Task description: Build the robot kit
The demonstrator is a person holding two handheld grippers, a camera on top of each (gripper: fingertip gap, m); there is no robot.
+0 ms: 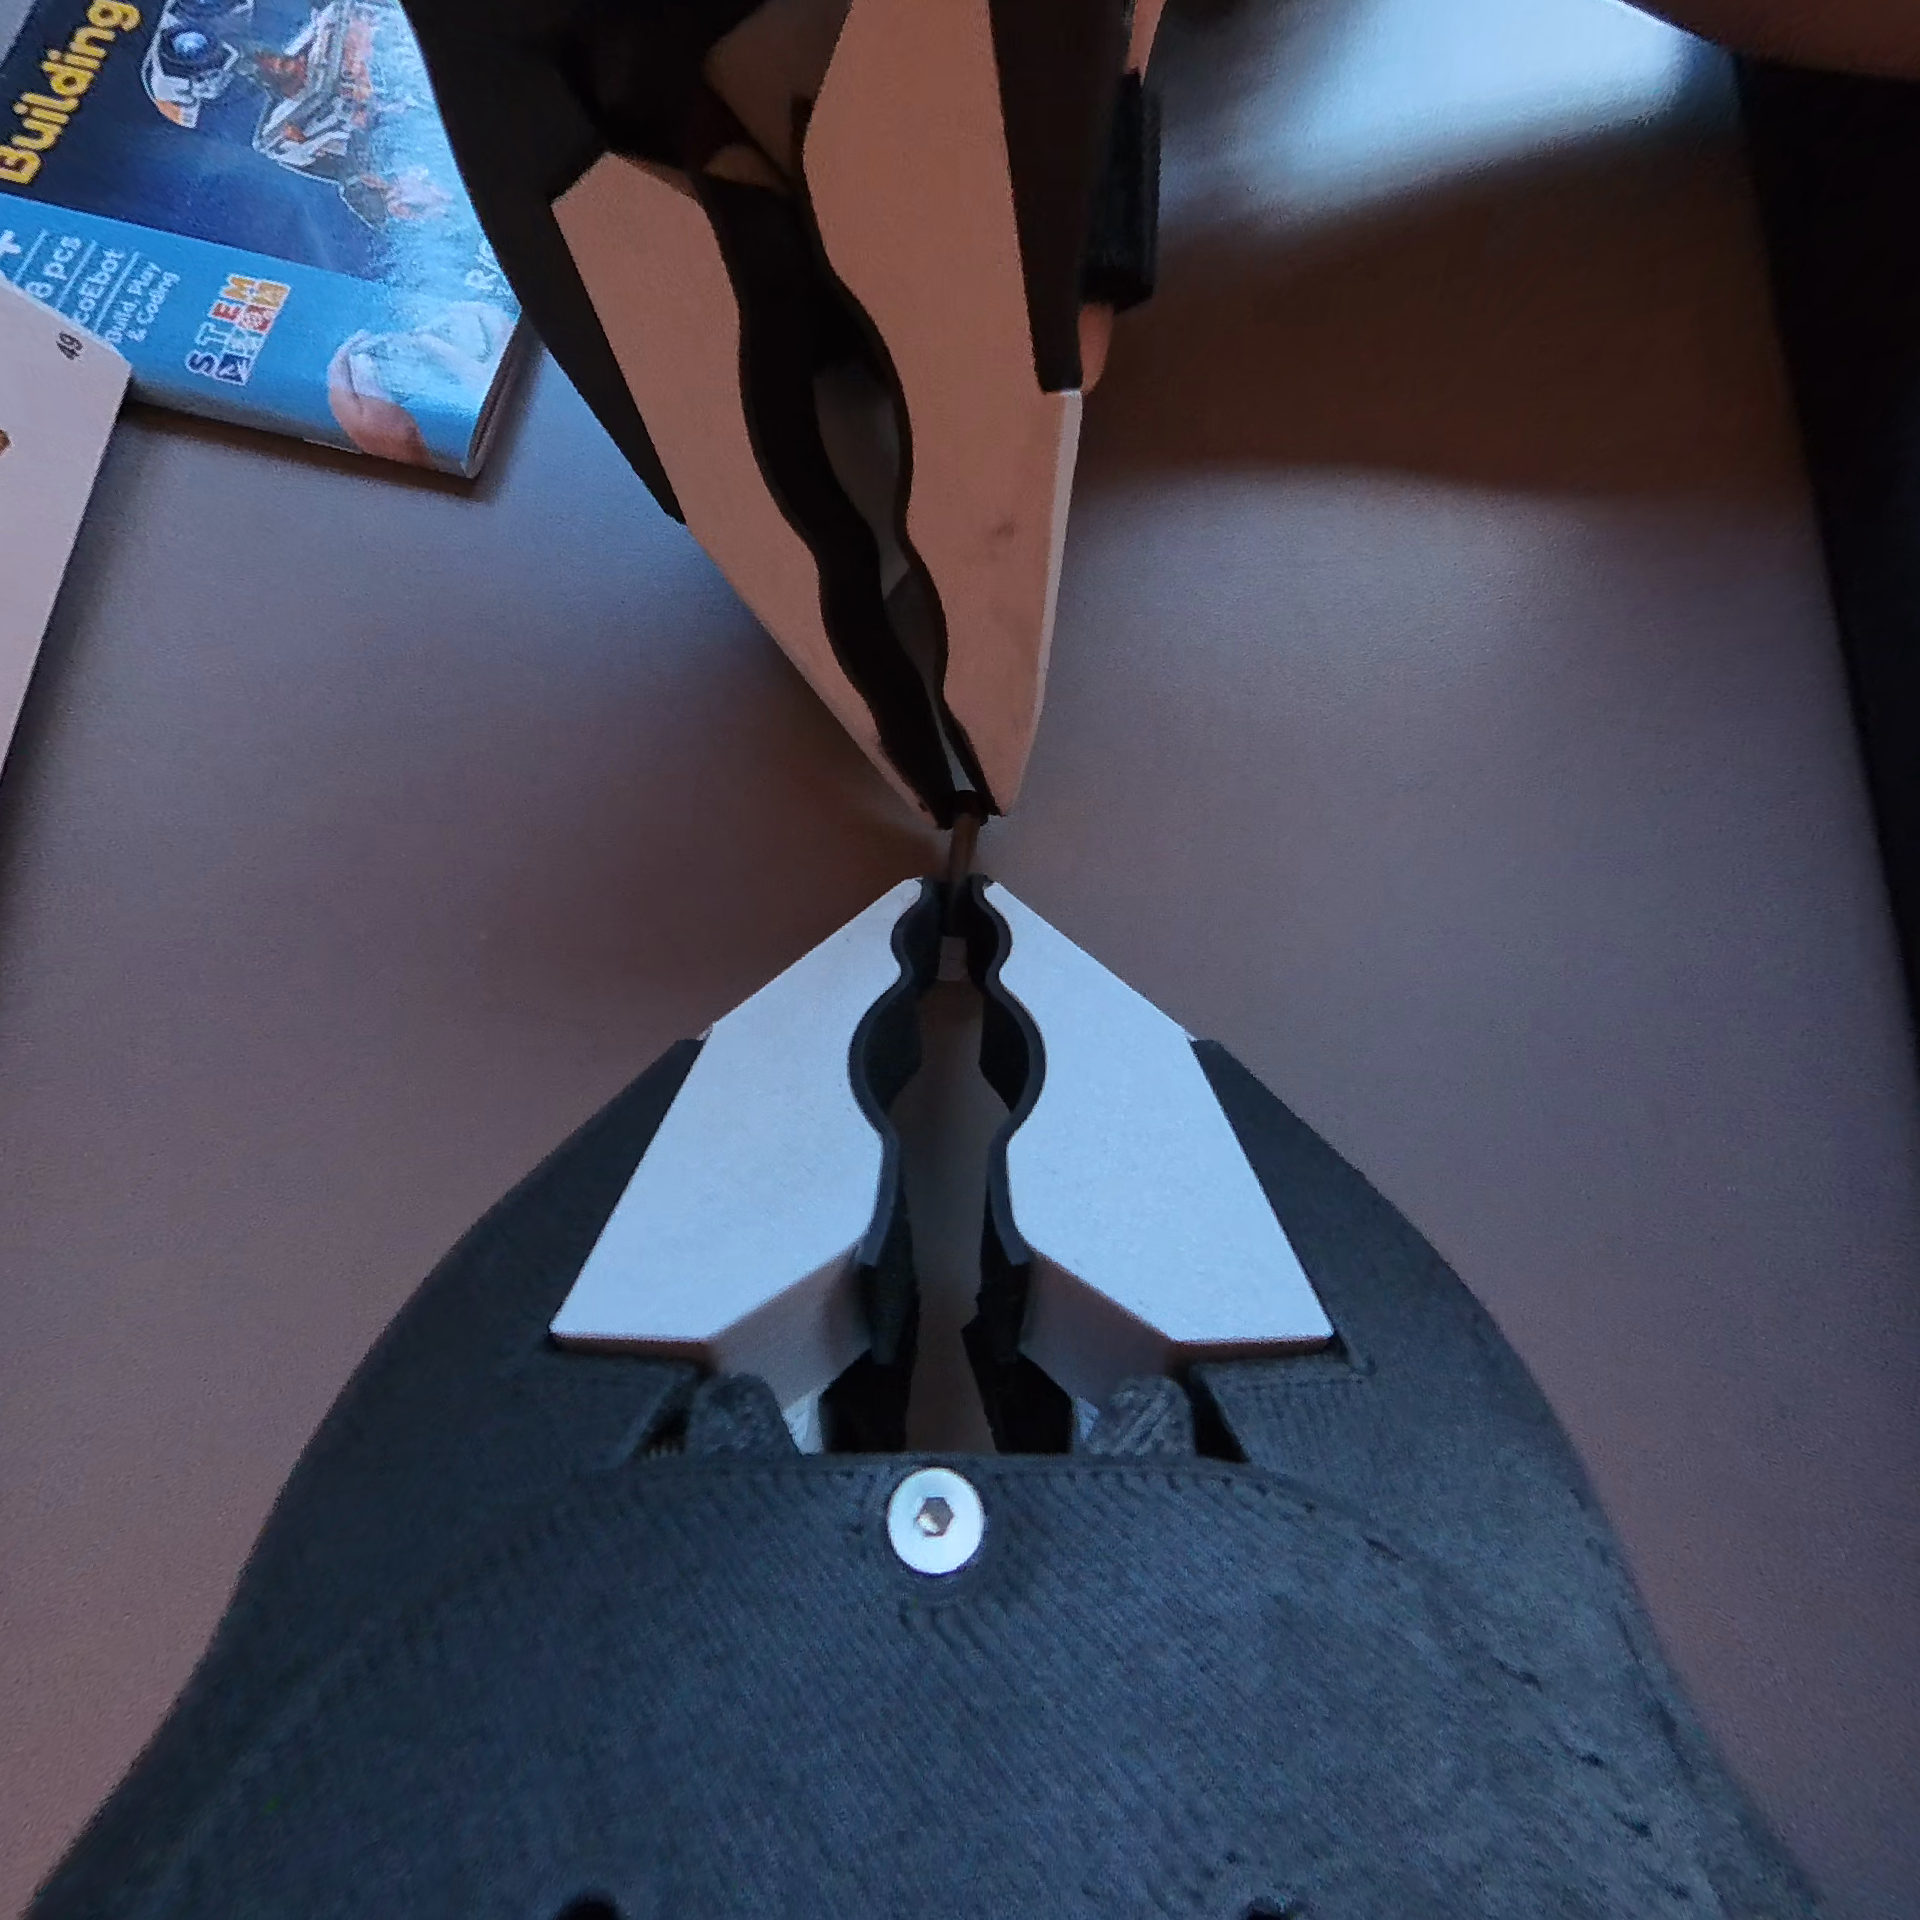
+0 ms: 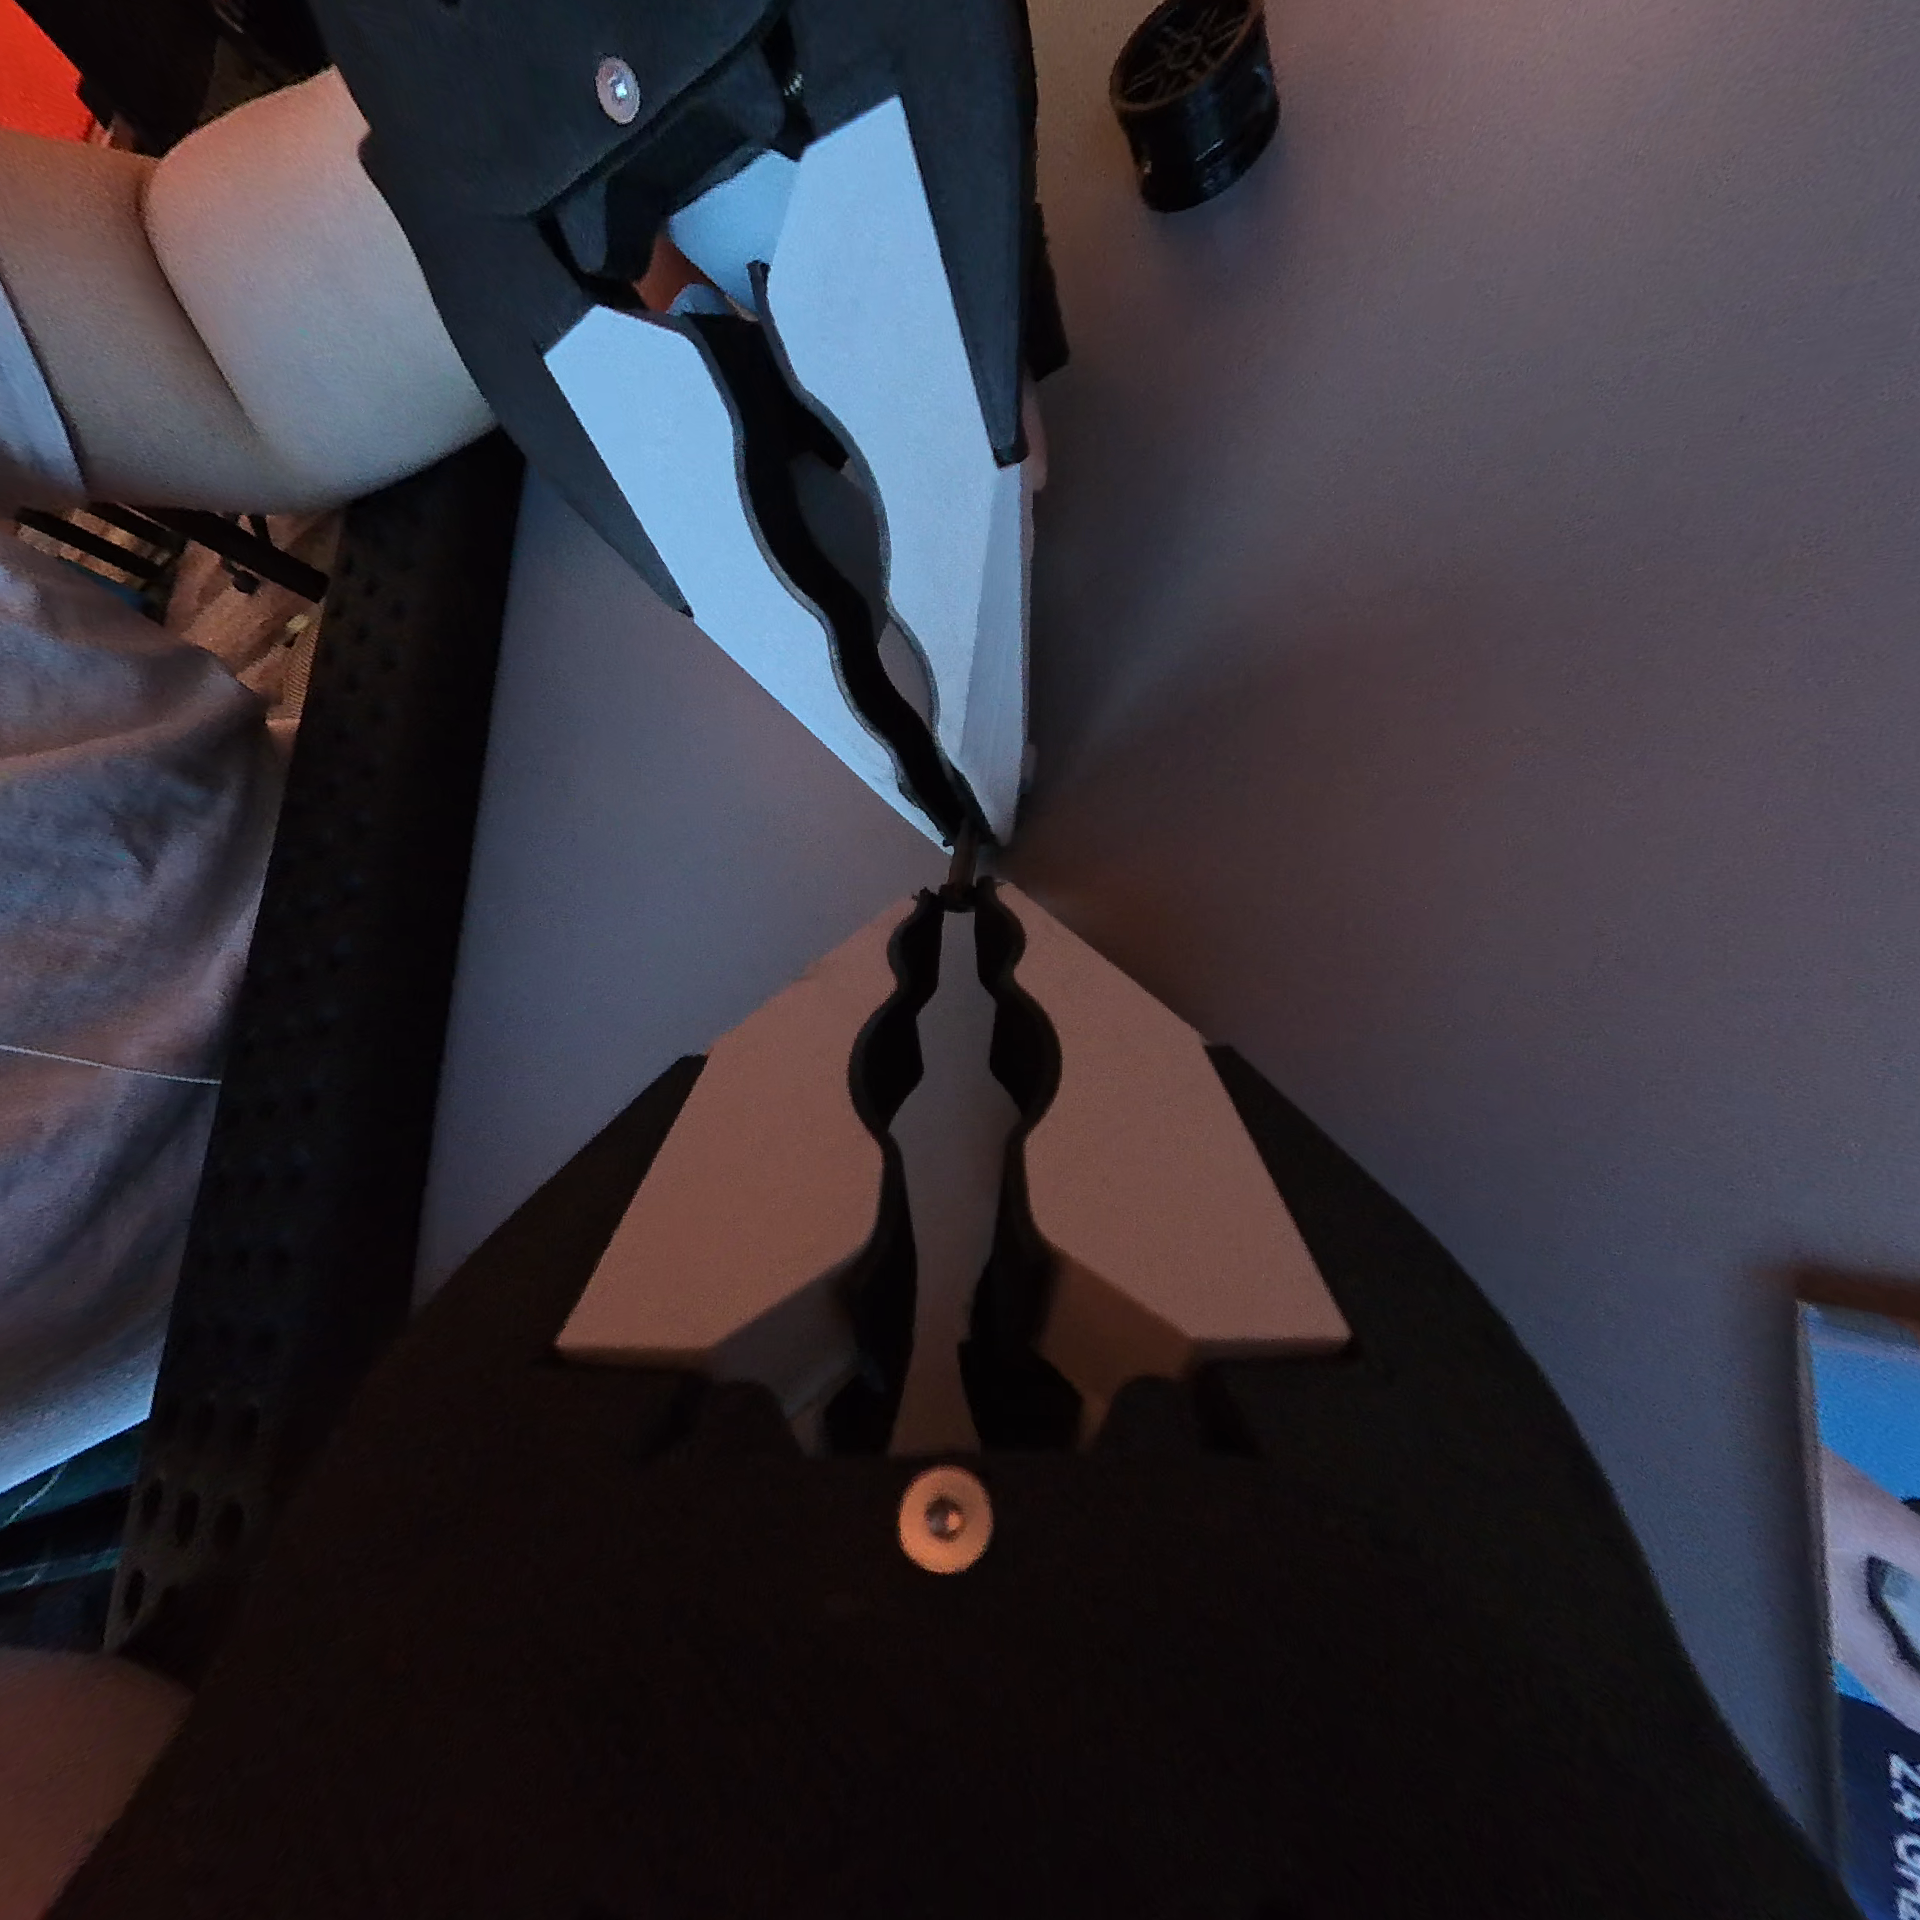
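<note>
A thin dark pin (image 1: 958, 847) spans the gap between my two grippers, above a brown table. My left gripper (image 1: 951, 896) is shut on its near end. My right gripper (image 1: 961, 810) comes down from the top of the left wrist view, shut on the other end. In the right wrist view the same pin (image 2: 964, 868) runs from my right gripper (image 2: 961, 902) up to the left gripper (image 2: 971, 831). The two sets of tips almost touch. Most of the pin is hidden inside the black pads.
A blue toy box (image 1: 260, 208) and a white card (image 1: 42, 520) lie on the table at the left; the box edge also shows in the right wrist view (image 2: 1860, 1558). A small black wheel (image 2: 1195, 104) lies far off. A black perforated rail (image 2: 312, 987) and a person's arm (image 2: 239, 312) are at the left. Less than 4 cm separates the two grippers' tips.
</note>
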